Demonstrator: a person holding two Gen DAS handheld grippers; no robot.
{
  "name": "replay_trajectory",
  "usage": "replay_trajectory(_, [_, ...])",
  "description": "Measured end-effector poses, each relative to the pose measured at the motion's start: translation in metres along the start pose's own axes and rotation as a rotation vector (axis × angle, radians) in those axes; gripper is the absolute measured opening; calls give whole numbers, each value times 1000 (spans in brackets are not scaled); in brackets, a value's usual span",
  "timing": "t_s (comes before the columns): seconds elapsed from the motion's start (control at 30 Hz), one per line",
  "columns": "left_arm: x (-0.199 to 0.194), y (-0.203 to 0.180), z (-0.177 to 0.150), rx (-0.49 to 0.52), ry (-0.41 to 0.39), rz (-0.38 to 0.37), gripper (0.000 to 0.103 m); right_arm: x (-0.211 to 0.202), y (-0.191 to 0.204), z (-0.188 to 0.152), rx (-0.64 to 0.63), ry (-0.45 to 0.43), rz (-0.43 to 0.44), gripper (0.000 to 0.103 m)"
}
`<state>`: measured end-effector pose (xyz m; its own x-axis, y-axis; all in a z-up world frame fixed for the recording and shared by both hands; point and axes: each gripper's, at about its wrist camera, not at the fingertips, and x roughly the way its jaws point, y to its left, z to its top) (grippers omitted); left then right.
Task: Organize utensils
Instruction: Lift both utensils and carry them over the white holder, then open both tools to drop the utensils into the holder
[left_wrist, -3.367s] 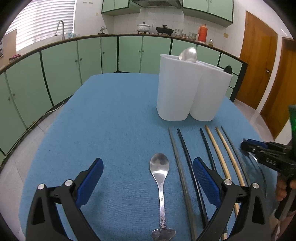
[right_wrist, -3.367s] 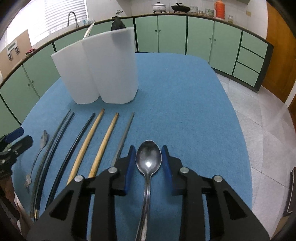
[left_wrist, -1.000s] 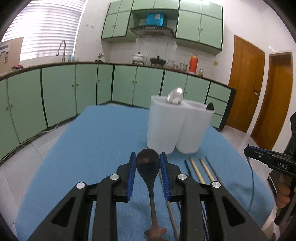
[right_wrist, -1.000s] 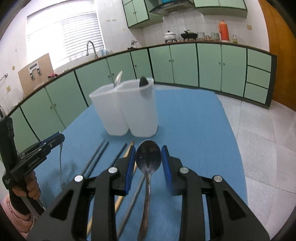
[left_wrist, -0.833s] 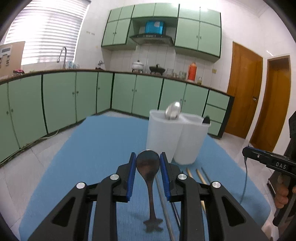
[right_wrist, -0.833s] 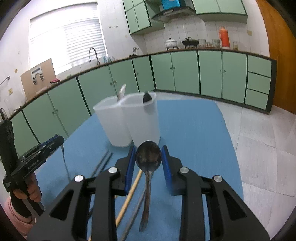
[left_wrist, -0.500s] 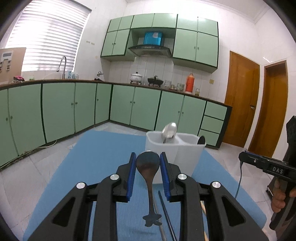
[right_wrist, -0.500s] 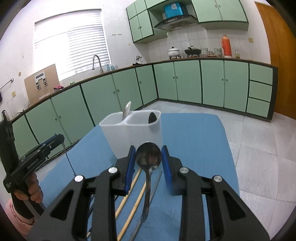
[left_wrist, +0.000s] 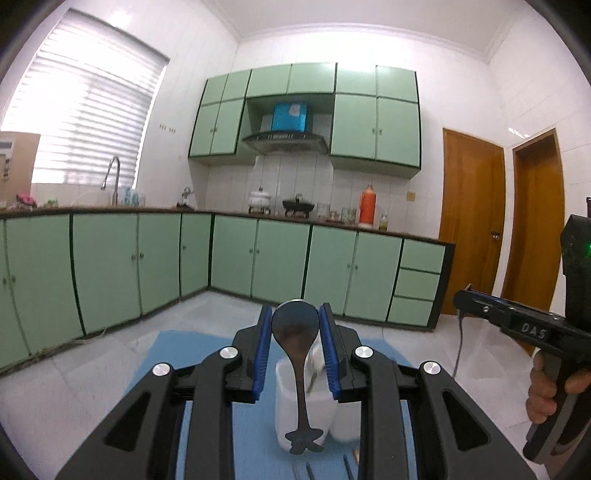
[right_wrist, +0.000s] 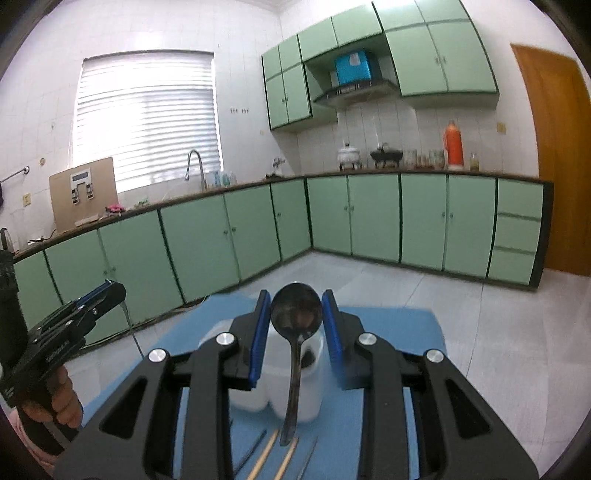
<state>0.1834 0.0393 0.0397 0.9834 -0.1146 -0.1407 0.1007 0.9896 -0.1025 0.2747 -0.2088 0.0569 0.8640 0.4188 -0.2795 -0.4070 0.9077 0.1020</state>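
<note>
A green-cabinet kitchen lies behind the blue-clothed table (right_wrist: 388, 325), where the white two-compartment utensil holder (right_wrist: 275, 384) stands with chopsticks (right_wrist: 263, 458) lying before it. The left gripper (left_wrist: 295, 349) is clamped on a spoon (left_wrist: 297, 354) by its bowl and the right gripper (right_wrist: 295, 328) likewise on a second spoon (right_wrist: 295, 332), both handles dangling above the holder. Pinched only at a smooth rounded bowl, either spoon could swing or slip, and the handle might catch the rim or miss its compartment.

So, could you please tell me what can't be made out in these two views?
- Left wrist view: white holder contents, hidden behind the held spoon and left gripper.
- Right wrist view: chopsticks, cut off by the bottom edge and right gripper.
- Both: counter jars, too small.
</note>
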Motion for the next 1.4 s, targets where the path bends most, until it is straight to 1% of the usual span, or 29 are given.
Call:
replay_trajectory(0.13, [20,-3,19,10,-37,-12,26,23,-2,20,15,-40,1,27])
replay_trajectory(0.27, [47,-6,29,27,-62,-6,25,53,-3,29,-4,-53,-42,27])
replay_trajectory(0.33, [60,-5,30,32,-62,-5,25,67,-4,29,-9,-52,-56,27])
replay_trajectory(0.47, [89,-5,22,34,-26,-6,26,98,-8,23,-7,-27,-78,27])
replay_trajectory(0.6, [111,-2,5,35,28,-7,26,118,-13,4,14,18,-74,27])
replay_trajectory(0.73, [121,2,-15,30,71,-14,26,127,-8,-14,6,57,-67,27])
replay_trajectory(0.9, [130,6,-35,23,122,-14,26,132,-5,-32,11,107,-36,27])
replay_trajectory(1.07, [135,12,-46,12,156,-17,26,134,-1,-48,25,145,-25,27])
replay_trajectory(1.33, [138,16,-57,-4,202,-18,26,133,2,-60,21,184,-13,29])
replay_trajectory(1.4, [137,18,-60,-7,206,-16,29,132,1,-60,25,185,-15,31])
